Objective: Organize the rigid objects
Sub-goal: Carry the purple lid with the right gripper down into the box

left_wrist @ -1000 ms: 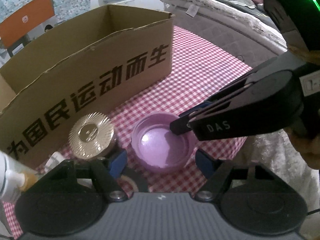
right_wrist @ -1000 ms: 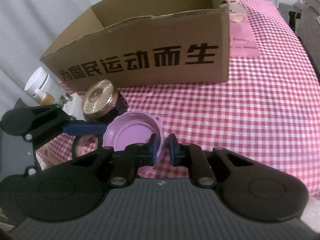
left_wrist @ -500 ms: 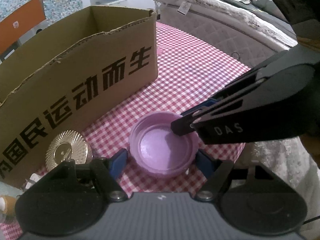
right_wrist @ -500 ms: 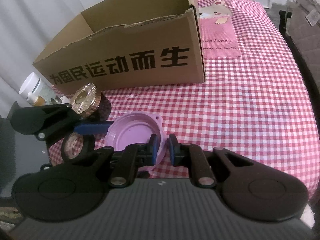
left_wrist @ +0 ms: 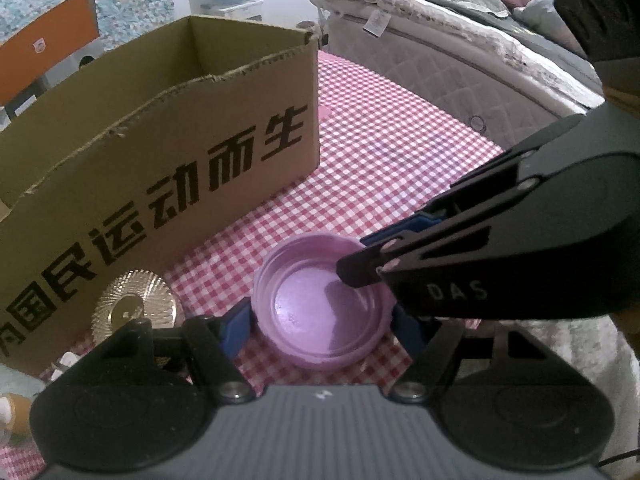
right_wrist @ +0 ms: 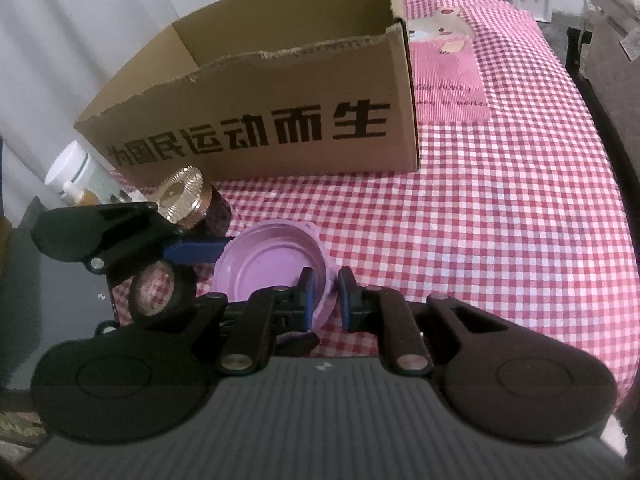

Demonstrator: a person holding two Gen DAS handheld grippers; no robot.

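A shallow purple lid [left_wrist: 320, 304] [right_wrist: 268, 268] hangs open side up over the red-checked cloth, held from two sides. My right gripper [right_wrist: 326, 296] is shut on its near rim, the wall pinched between the blue pads; in the left wrist view its black fingers [left_wrist: 360, 272] reach in from the right. My left gripper [left_wrist: 322, 322] straddles the whole lid, its jaws closing, with a blue pad against each side. An open cardboard box [left_wrist: 160, 152] [right_wrist: 280, 80] with black lettering stands just behind.
A dark jar with a ribbed gold cap [left_wrist: 134, 308] [right_wrist: 180, 194] stands by the box's front wall. A black tape roll [right_wrist: 160, 292] lies under the left gripper. A white bottle [right_wrist: 70, 168] is at far left, a pink mat [right_wrist: 444, 76] right of the box, a bed [left_wrist: 440, 40] beyond.
Both grippers have drawn back a little from the box and the gold-capped jar with the lid between them. The left jaws have narrowed onto the lid's sides.
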